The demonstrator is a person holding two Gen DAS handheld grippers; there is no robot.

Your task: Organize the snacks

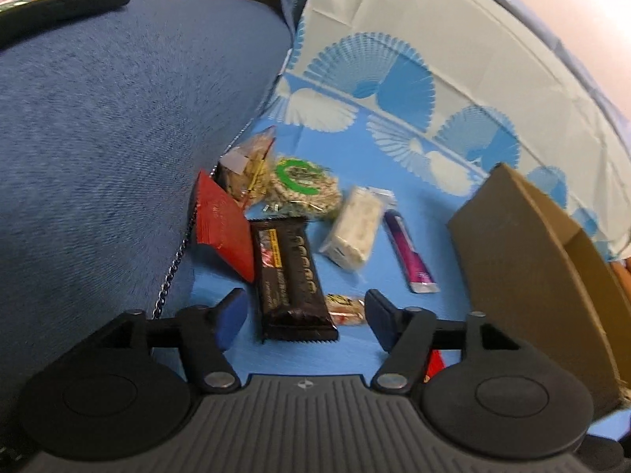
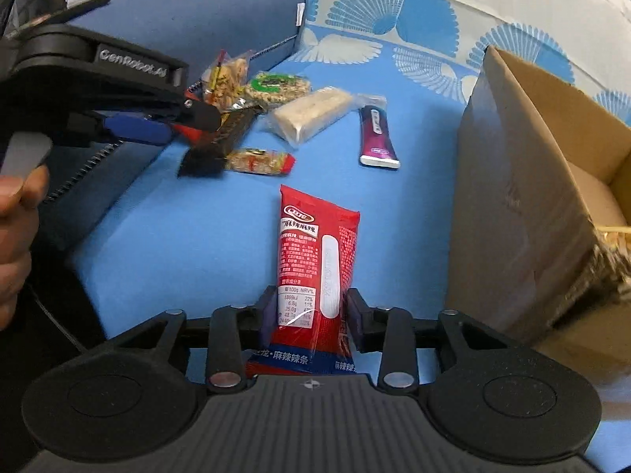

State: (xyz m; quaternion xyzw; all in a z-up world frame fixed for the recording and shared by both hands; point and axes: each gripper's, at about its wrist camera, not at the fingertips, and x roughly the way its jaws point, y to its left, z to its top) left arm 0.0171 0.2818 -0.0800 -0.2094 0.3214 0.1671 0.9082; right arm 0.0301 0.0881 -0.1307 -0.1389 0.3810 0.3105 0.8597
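- On the blue sheet [image 2: 189, 244] in front of me I count seven loose snacks, plus one more in my grip, making eight.
- My right gripper [image 2: 310, 315] is clamped on one red spicy-strip packet [image 2: 315, 260]; both blue pads press its sides near the lower end, and the packet points away from me over the sheet.
- My left gripper [image 1: 305, 317] has its jaws spread apart with nothing between them, hovering just over the near end of one dark brown bar [image 1: 290, 276].
- Touching that bar's near right corner lies one small orange-and-green packet [image 1: 345, 307].
- One flat red pouch [image 1: 223, 224] leans at the edge of the blue cushion [image 1: 118, 138], just left of the dark bar.
- Behind them I see one clear bag of crackers [image 1: 248, 169] and one round rice cake pack with a green ring [image 1: 303, 189], touching each other.
- One white nougat-like block in clear wrap [image 1: 355, 228] lies right of the dark bar, and one purple stick packet [image 1: 408, 252] lies just beside that, apart from it.
- One open cardboard box [image 2: 524, 197] stands at the right on the sheet, well apart from the pile; my held packet is left of its near wall.
- From my right camera I see the left gripper's side, with the person's hand [image 2: 15, 236] on its handle.
- One dark phone [image 1: 59, 0] lies on top of the cushion, far left.
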